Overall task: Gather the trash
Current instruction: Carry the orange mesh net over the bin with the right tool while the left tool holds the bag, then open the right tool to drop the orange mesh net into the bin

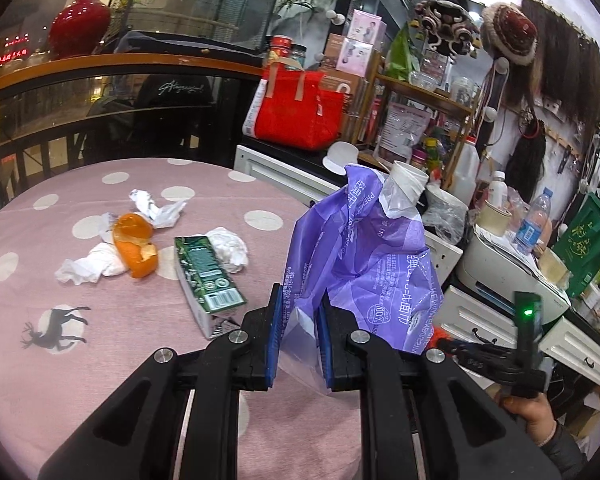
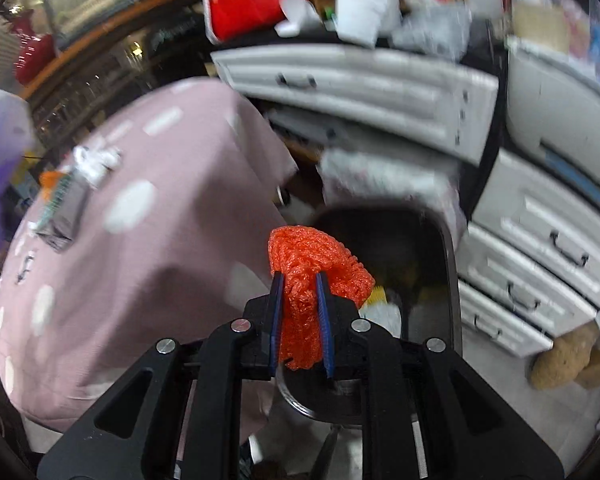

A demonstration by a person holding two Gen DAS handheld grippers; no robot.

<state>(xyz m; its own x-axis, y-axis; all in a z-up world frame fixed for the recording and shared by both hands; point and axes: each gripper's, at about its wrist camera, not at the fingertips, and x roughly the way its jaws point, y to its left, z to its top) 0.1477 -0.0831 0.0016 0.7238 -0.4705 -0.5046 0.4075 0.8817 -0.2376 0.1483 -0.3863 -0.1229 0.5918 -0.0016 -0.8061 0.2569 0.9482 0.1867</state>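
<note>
Two grips carry the risk. My left gripper (image 1: 298, 332) pinches the purple bag (image 1: 360, 256) by thin film; it could slip free. My right gripper (image 2: 300, 320) squeezes the orange net (image 2: 312, 264) above the bin (image 2: 452, 264); releasing off-centre drops it on the floor.

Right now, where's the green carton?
In the left wrist view the green carton lies on the pink dotted tablecloth, left of the left tool, between the orange peel and a crumpled tissue.
</note>
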